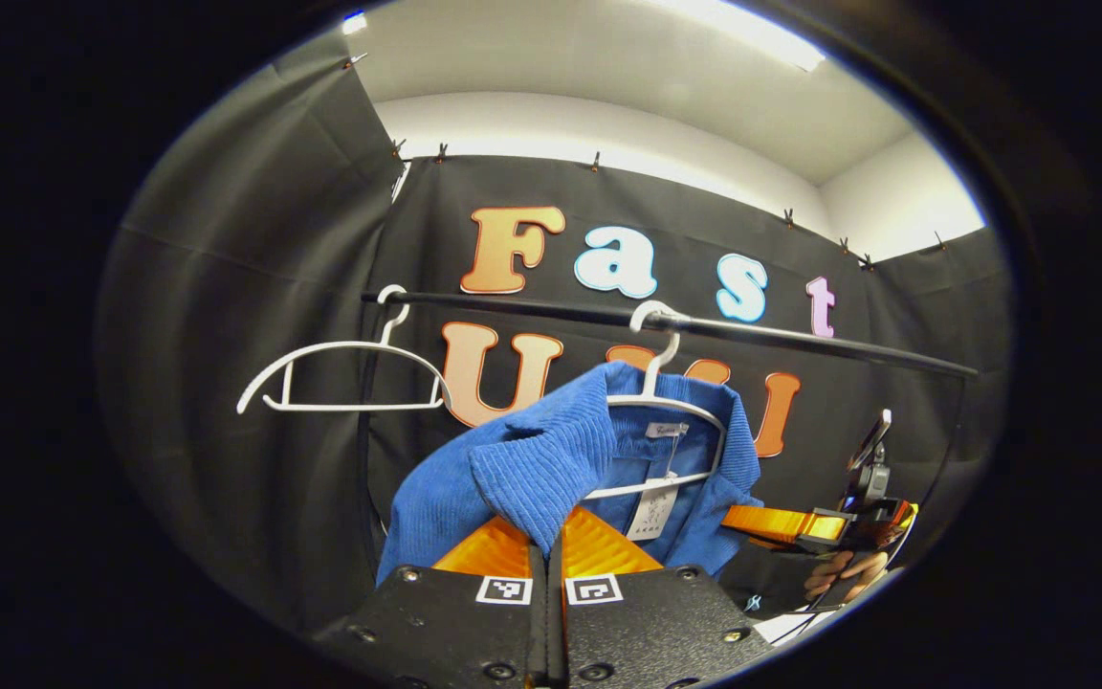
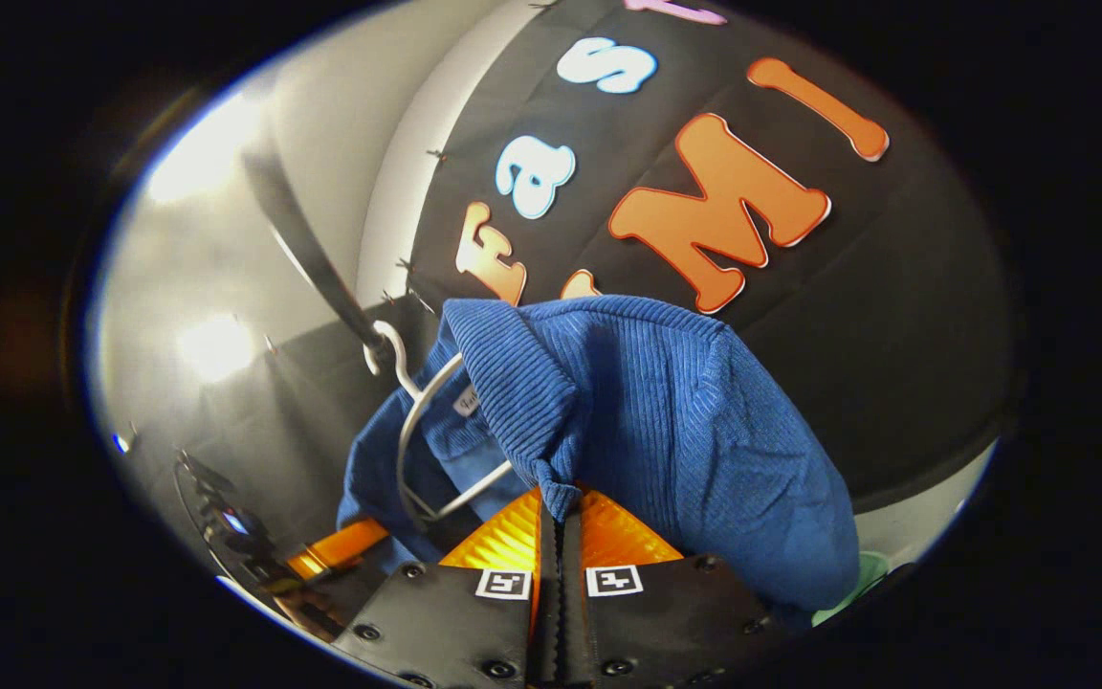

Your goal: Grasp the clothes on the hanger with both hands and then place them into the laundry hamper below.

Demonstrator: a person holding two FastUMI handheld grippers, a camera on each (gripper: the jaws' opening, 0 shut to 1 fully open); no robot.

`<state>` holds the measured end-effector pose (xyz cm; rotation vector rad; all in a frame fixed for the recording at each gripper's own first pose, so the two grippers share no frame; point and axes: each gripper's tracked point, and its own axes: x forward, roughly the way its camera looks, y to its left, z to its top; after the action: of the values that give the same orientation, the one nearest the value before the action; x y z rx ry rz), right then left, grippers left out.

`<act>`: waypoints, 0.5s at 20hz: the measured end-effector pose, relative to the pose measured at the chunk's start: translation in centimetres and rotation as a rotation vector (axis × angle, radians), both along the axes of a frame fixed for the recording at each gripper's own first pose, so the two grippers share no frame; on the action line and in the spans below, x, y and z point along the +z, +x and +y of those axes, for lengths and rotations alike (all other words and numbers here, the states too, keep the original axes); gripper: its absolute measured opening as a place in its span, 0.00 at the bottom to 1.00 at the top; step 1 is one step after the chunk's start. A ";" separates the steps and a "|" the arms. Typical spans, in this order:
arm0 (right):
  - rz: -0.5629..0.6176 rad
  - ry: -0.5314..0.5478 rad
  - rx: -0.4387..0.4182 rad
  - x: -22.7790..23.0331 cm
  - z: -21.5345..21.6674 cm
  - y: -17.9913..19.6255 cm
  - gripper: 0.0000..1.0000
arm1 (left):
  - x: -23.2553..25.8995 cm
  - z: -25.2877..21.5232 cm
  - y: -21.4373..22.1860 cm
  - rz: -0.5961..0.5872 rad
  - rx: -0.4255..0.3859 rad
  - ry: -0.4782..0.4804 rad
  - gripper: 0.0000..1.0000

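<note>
A: Start at the tongs. How does the left gripper [image 1: 548,547] stand?

B: Its two orange fingers are pressed together on a fold of the blue sweater [image 1: 551,459], at the garment's left shoulder. The cloth bunches up right where the fingertips meet.

A: And the right gripper [image 2: 559,512]?

B: The same: pinching a tuck of the blue sweater [image 2: 647,421], with a small nub of ribbed fabric caught between the tips. In the left gripper view that gripper [image 1: 781,523] also shows farther off on the right, reaching into the sweater's right side, with the fingers of the hand [image 1: 843,571] that holds it below it.

A: Where is the sweater itself?

B: Up on a white hanger [image 1: 661,421], whose hook sits over the black rail [image 1: 800,337]. The collar is open, with a paper tag [image 1: 654,512] dangling inside. In the right gripper view the hanger [image 2: 417,431] shows as a wire loop to the left of the pinched fold, its hook on the rail [image 2: 307,244].

A: Anything else on the rail?

B: A second white hanger [image 1: 341,378], bare, farther to the left, well apart from the sweater. At the lower right of the right gripper view, a bit of pale green [image 2: 862,574] peeks out beneath the sweater; I cannot tell what it is.
</note>
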<state>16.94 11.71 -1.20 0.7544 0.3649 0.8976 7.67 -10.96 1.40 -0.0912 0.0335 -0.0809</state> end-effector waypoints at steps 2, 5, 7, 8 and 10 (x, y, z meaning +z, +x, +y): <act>0.023 0.067 0.019 1.0 0.4 0.5 0.07 | 1.0 0.7 -0.4 -0.012 0.006 -0.006 0.00; 0.021 0.118 0.039 2.5 0.2 0.8 0.08 | 2.3 1.8 -0.5 -0.034 0.010 0.008 0.00; 0.014 0.150 0.046 3.7 -0.1 1.2 0.08 | 3.1 2.4 -0.2 -0.044 0.007 0.013 0.00; 0.009 0.166 0.049 4.3 -0.3 1.5 0.08 | 3.3 2.9 -0.2 -0.045 0.009 0.018 0.00; 0.002 0.192 0.042 5.6 -0.7 2.2 0.08 | 3.7 3.8 -0.1 -0.045 0.015 0.019 0.00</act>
<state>19.17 11.03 4.35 0.9270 0.2992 0.9808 7.61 -7.19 5.08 -0.0704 -0.0112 -0.0680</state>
